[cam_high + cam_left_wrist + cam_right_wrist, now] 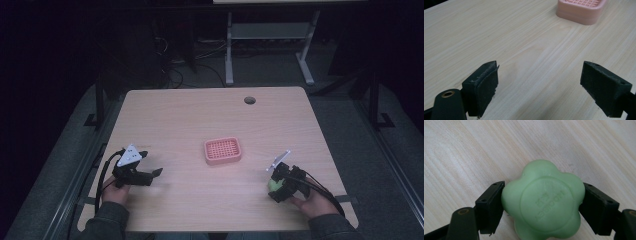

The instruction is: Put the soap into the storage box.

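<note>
A pale wooden table with a round hole — beyond it, a metal frame.

A dim room, grey floor, white-legged desk beyond the table.

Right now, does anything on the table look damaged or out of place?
One small thing: on the left gripper, the padding on one finger is frayed and peeling at its edge. Otherwise nothing stands out. The pink soap dish sits flat on the table, and the right gripper holds the green soap squarely.
</note>
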`<state>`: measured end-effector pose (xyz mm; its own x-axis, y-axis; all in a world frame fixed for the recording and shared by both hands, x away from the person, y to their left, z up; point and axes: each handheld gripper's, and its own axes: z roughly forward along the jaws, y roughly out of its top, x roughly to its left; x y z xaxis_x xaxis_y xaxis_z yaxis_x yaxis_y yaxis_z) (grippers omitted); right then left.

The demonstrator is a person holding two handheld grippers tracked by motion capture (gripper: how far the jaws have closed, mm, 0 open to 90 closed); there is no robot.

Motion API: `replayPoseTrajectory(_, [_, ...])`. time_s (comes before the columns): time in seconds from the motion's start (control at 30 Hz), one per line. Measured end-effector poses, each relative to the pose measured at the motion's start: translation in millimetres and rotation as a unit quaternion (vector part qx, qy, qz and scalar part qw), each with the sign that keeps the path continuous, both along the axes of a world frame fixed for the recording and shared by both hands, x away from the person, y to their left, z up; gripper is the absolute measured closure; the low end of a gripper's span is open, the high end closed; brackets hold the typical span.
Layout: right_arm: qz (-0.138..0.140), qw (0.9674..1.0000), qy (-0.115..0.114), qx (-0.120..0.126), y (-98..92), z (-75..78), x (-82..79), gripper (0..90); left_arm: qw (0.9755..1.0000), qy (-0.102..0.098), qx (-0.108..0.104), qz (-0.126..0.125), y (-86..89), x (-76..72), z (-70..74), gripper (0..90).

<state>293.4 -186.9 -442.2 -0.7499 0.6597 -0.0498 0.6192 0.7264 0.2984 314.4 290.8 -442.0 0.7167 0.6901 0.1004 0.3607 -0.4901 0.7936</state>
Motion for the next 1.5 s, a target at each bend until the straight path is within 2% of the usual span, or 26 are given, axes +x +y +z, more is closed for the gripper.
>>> replayPoseTrajectory(0.4, [0.003,1.0,0.004,0.004,-1.4,0.7,0.6,25.2,1.0,0.0,0.0,0.0,0.0,0.0,0.0,14.4])
replayPoseTrajectory(0.53, [0.009,0.9998,0.012,0.011,-3.3,2.0,0.1,25.3,1.0,0.0,-0.001,0.0,0.0,0.0,0.0,14.4])
replayPoseTrajectory(0.67, [0.007,0.9998,0.001,0.02,-4.1,5.1,-1.6,25.4,1.0,0.0,-0.002,0.001,-0.1,0.1,-0.1,14.4])
replayPoseTrajectory(1.0, [0.027,0.9995,-0.005,0.012,7.2,20.3,5.1,25.4,1.0,-0.001,-0.006,0.002,-0.4,0.1,-0.2,14.4])
replayPoseTrajectory(1.23, [0.05,0.9987,-0.002,0.012,22.5,31.9,23.3,25.4,0.9998,-0.005,-0.017,0.007,-0.9,0.2,-0.6,14.4])
replayPoseTrajectory(1.5, [0.066,0.9978,0.002,0.011,36.8,43.4,43.0,25.4,0.9998,-0.003,-0.018,0.006,-1.0,0.3,-0.3,14.4])
